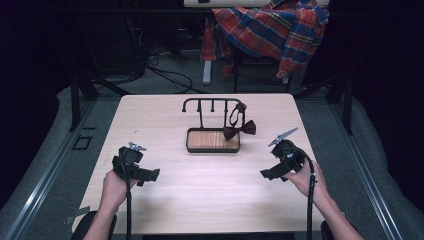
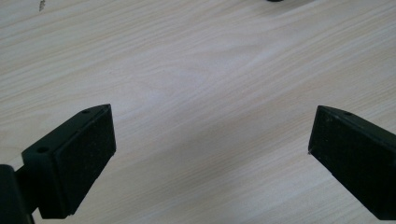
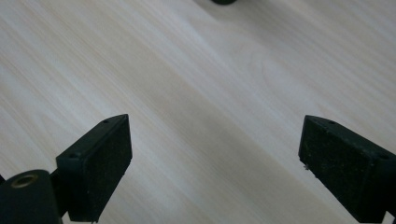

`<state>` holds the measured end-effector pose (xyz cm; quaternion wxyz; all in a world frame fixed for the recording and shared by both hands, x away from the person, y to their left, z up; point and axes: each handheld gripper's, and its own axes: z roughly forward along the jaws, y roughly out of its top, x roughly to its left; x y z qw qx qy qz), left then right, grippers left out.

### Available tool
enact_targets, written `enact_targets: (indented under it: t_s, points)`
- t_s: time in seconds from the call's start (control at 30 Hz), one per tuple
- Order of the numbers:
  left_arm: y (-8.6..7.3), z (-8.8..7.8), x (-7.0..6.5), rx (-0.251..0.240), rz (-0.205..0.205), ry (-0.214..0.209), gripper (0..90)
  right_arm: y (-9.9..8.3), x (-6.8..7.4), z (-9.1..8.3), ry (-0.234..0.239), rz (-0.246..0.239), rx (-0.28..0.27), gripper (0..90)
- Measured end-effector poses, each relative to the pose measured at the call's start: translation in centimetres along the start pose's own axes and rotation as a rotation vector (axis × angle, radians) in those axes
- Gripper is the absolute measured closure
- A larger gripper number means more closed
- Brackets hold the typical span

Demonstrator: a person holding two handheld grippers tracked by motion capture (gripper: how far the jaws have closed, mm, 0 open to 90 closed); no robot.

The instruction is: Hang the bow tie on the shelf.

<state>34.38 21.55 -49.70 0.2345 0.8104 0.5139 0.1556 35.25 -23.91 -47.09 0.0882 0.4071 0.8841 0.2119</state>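
Observation:
A black metal rack (image 1: 210, 106) with hooks rises from a wooden tray base (image 1: 212, 140) at the table's middle. A dark red bow tie (image 1: 239, 129) hangs by its strap from the rack's right end, its bow resting at the tray's right rim. My left gripper (image 1: 150, 175) is held low over the table at the front left, open, with bare wood between its pads (image 2: 86, 163). My right gripper (image 1: 270, 173) is at the front right, also open over bare wood, pads (image 3: 100, 165) wide apart. Both are well short of the rack.
The light wooden table (image 1: 210, 200) has bare surface between the two grippers. A plaid shirt (image 1: 272, 27) drapes over a chair beyond the far edge. Cables lie on the floor behind the table. Dark frame legs (image 1: 75, 97) stand at both sides.

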Motion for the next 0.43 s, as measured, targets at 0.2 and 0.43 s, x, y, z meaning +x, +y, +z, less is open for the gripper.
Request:
enact_targets:
  t_s: [0.2,0.43]
  points:
    - [0.1,0.0,0.0,0.003,0.014,0.0,0.8,-1.3,-0.2,0.7,0.008,0.011,0.035,9.6]
    - [0.1,0.0,-0.1,0.001,0.015,-0.001,0.8,-1.5,-0.9,1.0,-0.012,0.034,0.008,12.6]
